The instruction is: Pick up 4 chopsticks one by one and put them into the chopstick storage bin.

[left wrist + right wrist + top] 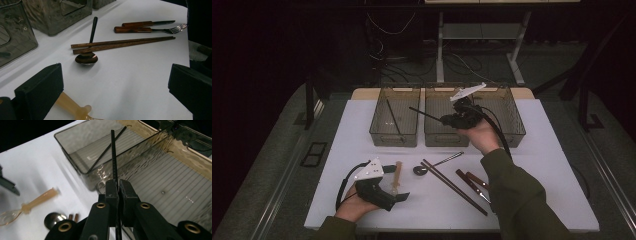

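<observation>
Right claw [118,187] pinching a thin black chopstick [113,157], up over the bins. Stick pointing long-ways toward the left bin [395,131], where its twin [393,117] lies already. Probably goes there next, tip first. Left claw [113,87] spread wide, resting by the see-through spoon [72,107], far from both bins.

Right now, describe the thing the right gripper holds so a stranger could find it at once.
Start at the two smoky clear bins at the table's far edge. Above the right bin, the right gripper pinches a thin black chopstick. Its twin lies in the left bin; the brown wooden pair lies on the table.
</observation>
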Demonstrator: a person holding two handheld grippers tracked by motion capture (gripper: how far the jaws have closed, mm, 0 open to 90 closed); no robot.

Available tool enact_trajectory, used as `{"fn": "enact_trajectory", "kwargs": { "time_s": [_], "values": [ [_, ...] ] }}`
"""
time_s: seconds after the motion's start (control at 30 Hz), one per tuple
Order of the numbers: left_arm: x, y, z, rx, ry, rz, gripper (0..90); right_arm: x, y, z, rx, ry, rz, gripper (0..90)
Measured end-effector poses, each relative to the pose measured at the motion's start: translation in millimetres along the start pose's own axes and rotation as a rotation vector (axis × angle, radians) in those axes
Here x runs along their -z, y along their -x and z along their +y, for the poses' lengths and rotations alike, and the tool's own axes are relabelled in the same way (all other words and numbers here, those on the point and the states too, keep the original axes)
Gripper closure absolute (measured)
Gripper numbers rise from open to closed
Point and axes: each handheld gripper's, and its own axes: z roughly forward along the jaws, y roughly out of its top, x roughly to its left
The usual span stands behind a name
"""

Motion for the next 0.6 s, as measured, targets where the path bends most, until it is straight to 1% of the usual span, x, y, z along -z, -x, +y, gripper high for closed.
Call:
{"fn": "enact_trajectory", "kwargs": {
  "time_s": [0.03, 0.2, 0.33, 0.43, 0.5, 0.57, 0.6],
  "values": [
    [-0.3, 0.7, 0.1, 0.004, 0.006, 0.000, 0.0, -3.1, -0.3, 2.0, 0.000, -0.001, -0.001, 86.1],
    [-0.2, 0.6, 0.4, -0.002, 0.008, 0.001, 0.0, -17.4, -3.3, 12.8, -0.009, -0.020, -0.010, 86.1],
    [-0.5, 1.2, 0.7, -0.001, 0.009, -0.008, 0.0, -28.9, -5.3, 21.4, -0.017, -0.024, -0.012, 86.1],
    [0.0, 0.9, 1.1, -0.012, 0.003, -0.008, 0.0, -37.7, -5.2, 27.5, -0.019, -0.027, -0.018, 86.1],
    [-0.1, 0.7, 1.0, -0.013, 0.006, -0.006, 0.0, -44.0, -4.8, 31.3, -0.029, -0.028, -0.023, 86.1],
    [-0.4, 1.5, 1.0, 0.000, 0.018, -0.005, 0.0, -50.5, -4.6, 35.0, -0.042, -0.031, -0.024, 86.1],
    [0.0, 0.9, 1.2, -0.007, 0.013, -0.006, 0.0, -53.8, -4.4, 36.7, -0.042, -0.031, -0.027, 86.1]
  ]
}}
